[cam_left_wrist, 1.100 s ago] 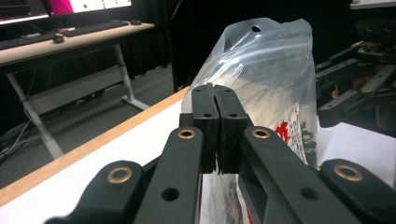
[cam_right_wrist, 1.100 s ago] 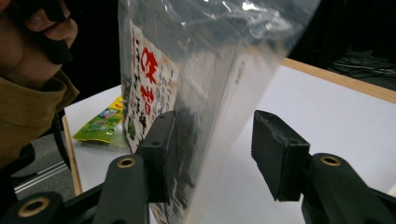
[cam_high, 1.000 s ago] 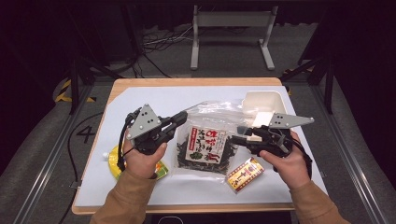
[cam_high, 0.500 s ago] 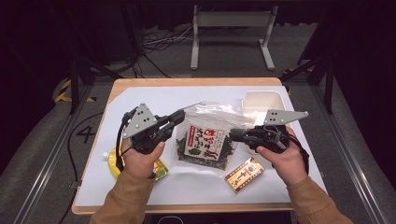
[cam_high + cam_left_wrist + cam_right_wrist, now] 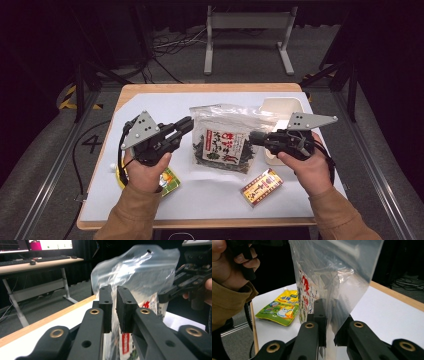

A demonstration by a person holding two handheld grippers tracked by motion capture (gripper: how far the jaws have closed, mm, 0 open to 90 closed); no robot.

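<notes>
Since a second ago, seaweed bag [image 5: 223, 141] lifted upright — left gripper [image 5: 186, 125] and right gripper [image 5: 256, 137] pinching opposite edges, left's jaws just easing, bag hanging steady.

Since a second ago the right gripper [image 5: 256, 137] has closed its fingers on the bag's [image 5: 225, 142] edge.

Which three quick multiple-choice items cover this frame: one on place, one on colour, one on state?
1. The white tray lies at the table's: A far right, B near left, C centre.
2. The pouch under the left hand is: A blue, B yellow-green, C black.
3. The clear bag is: A flat and untouched, B gripped at both sides, C inside the tray.

A: it sits behind the right gripper.
B: the right gripper view shows its colours.
B: the left gripper and the right one each pinch an edge.
</notes>
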